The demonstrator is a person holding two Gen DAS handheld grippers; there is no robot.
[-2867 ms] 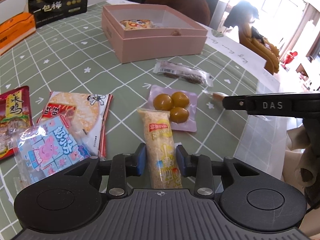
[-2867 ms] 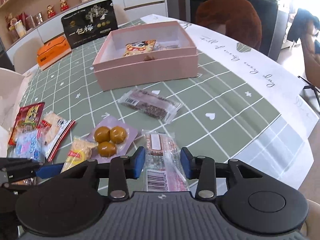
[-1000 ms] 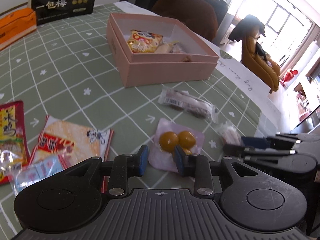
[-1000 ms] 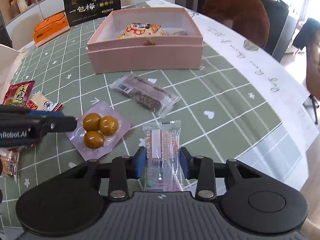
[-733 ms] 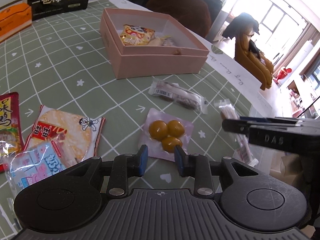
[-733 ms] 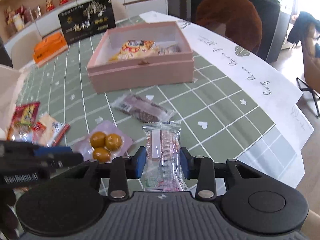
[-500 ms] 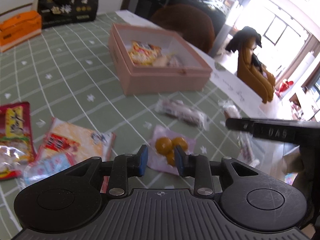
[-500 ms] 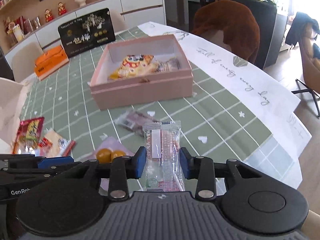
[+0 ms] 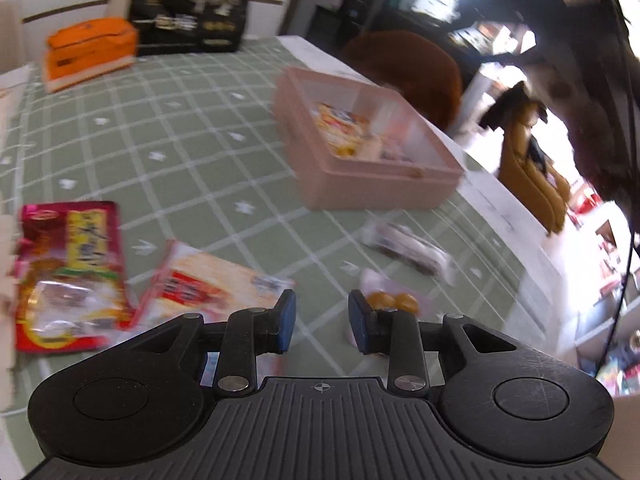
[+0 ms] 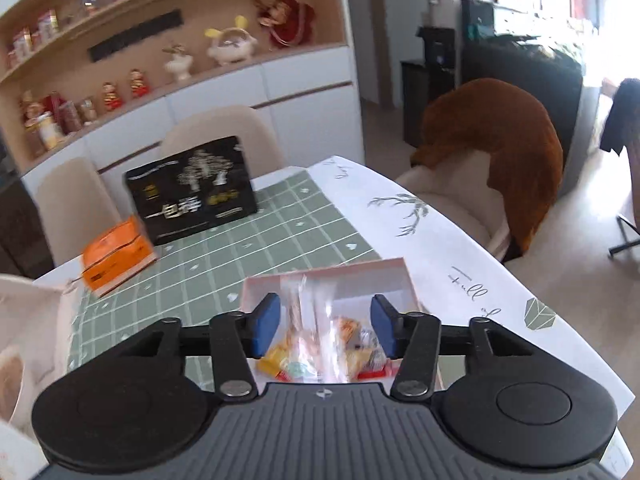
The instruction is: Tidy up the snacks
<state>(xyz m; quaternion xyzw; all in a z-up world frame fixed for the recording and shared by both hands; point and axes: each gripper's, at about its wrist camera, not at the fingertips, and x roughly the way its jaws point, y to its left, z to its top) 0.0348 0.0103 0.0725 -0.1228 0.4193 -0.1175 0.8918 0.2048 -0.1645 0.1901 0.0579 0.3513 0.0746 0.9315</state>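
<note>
Progress is partial. Working left to right across the left wrist view, these snacks are not yet stowed:

- Red pouch [image 9: 68, 276], flat on the bench [image 9: 168, 152] at the far left.
- Cracker pack [image 9: 216, 280], just beside the red pouch and partly under the left claw [image 9: 321, 322].
- A sliver of a blue pack shows behind that claw's left finger; too little is visible to identify it.
- Egg pack [image 9: 390, 300], close by the right finger.
- Dark bar [image 9: 404, 246], between the egg pack and the pink box [image 9: 372, 188].

The left claw hangs over this group with jaws slightly apart and nothing between them.

The pink box stands open further back on the bench. It already holds a yellow bag [image 9: 340, 124] and a few smaller packs.

In the right wrist view, the right claw [image 10: 323, 330] is above the box [image 10: 396, 276] and its jaws are opening. A clear wrapped snack [image 10: 316, 320] lies between the pads, blurred and touching neither, so it is judged to be dropping into the box. Delivery is nearly done; landing cannot be confirmed.

An orange box [image 10: 118, 254] and a black box [image 10: 192, 192] stand at the far end.

Judgement: a few items boxed, one going in, at least four left.
</note>
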